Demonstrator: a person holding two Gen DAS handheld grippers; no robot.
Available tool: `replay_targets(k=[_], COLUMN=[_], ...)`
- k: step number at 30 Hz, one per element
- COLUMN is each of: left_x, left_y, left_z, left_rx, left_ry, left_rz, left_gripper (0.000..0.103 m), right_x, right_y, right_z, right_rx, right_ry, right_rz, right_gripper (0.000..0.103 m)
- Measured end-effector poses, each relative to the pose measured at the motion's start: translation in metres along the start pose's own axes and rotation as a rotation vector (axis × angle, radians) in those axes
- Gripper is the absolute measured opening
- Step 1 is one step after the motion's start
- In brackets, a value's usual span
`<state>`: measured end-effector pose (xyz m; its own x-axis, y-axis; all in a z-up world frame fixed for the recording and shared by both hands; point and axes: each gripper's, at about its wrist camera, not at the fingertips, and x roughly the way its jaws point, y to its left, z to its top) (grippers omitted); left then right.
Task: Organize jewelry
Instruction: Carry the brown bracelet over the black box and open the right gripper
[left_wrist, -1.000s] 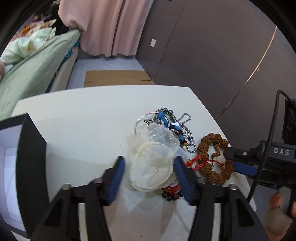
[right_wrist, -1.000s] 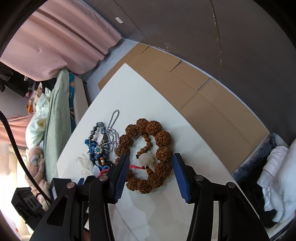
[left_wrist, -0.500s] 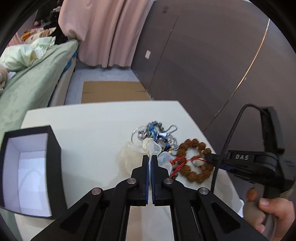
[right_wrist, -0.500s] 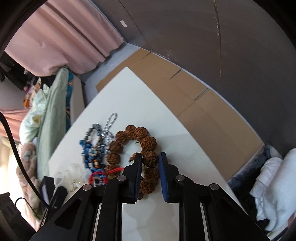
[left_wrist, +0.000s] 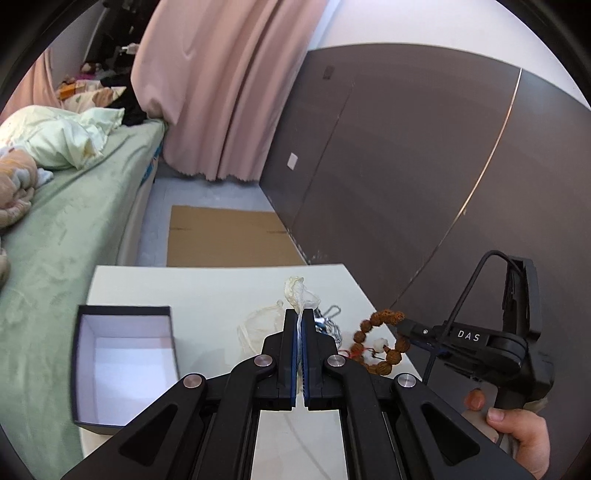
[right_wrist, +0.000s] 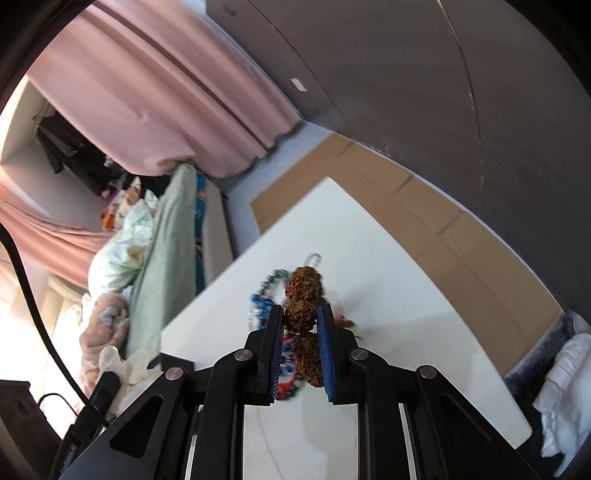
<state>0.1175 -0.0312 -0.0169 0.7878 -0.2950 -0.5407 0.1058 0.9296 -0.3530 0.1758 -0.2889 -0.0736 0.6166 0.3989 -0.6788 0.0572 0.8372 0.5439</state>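
Observation:
My left gripper (left_wrist: 299, 318) is shut on a thin clear plastic bag (left_wrist: 300, 293), whose crumpled top sticks up past the fingertips; the bag is lifted over the white table (left_wrist: 207, 291). My right gripper (right_wrist: 301, 318) is shut on a brown seed-bead bracelet (right_wrist: 303, 295) and holds it above the table; it also shows in the left wrist view (left_wrist: 380, 343), hanging from the right gripper (left_wrist: 404, 326). A pile of blue beads and silver chain (right_wrist: 264, 306) lies on the table below. An open black box with a white inside (left_wrist: 125, 362) stands at the left.
A bed with green bedding (left_wrist: 55, 229) runs along the table's left side. Flat cardboard (left_wrist: 229, 236) lies on the floor beyond the table. A pink curtain (left_wrist: 221, 92) and a dark wall (left_wrist: 406, 166) stand behind.
Both grippers closed, the left on the plastic bag and the right on the brown bracelet, and both have lifted their loads off the table.

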Motion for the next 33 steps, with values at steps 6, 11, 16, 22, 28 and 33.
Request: replay_targets(k=[6,11,16,22,28,33], left_x=[-0.019,-0.033,-0.044,-0.046,-0.033,-0.026], left_y=[0.015,0.030,0.050,0.076,0.094,0.107], left_z=[0.003,0.006,0.008,0.012,0.015,0.015], left_rx=[-0.017,-0.040,-0.085,-0.161,-0.251,-0.311], left_ry=[-0.033,-0.050,-0.067,-0.051,0.049,0.091], left_rz=[0.018,0.036,0.058,0.094,0.096,0.100], left_gripper=[0.001,0.001,0.001,0.001,0.005,0.036], right_x=[-0.007,-0.009,-0.016,-0.017,-0.006,0.009], right_y=[0.019,0.041,0.062,0.094,0.114,0.127], right_z=[-0.005,-0.010,-0.020,-0.036,-0.052,-0.061], right_rx=[-0.016,-0.056,-0.109,-0.174,-0.204,-0.205], right_ry=[-0.046,-0.076,-0.102,-0.102,-0.064,-0.025], right_rz=[0.074,0.130,0.197,0.292,0.349,0.387], right_gripper=[0.019,0.019,0.020,0.019,0.019,0.019])
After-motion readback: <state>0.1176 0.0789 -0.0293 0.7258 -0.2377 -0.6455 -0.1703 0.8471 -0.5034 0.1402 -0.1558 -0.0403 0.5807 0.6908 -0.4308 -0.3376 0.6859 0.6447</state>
